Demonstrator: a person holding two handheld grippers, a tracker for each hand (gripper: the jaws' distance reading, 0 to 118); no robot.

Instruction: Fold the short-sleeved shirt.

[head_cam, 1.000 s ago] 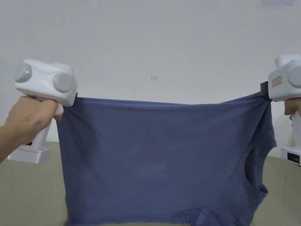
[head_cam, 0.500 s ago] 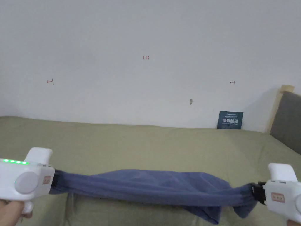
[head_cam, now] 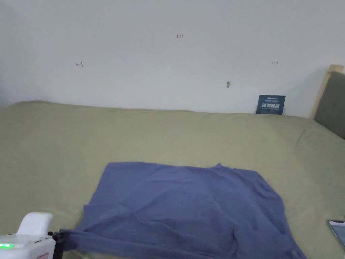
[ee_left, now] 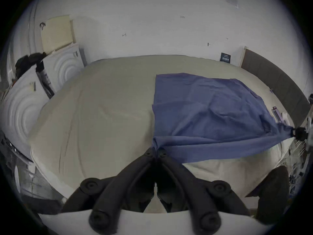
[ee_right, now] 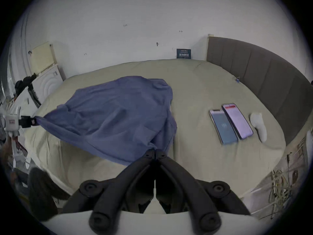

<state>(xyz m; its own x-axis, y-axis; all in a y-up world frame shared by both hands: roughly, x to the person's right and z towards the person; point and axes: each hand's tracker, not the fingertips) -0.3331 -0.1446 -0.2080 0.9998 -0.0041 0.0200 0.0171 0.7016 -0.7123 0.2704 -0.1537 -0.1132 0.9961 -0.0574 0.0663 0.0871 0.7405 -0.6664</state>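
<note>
The left gripper (ee_left: 156, 151) and the right gripper (ee_right: 155, 152) each pinch a near corner of the blue shirt (head_cam: 188, 205) — jaws closed on cloth. The shirt lies spread on the olive bed (head_cam: 168, 135); two phones (ee_right: 230, 123) rest beside it.

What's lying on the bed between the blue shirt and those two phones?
Nothing. In the right gripper view, only bare bed sheet separates the blue shirt from the two phones.
</note>
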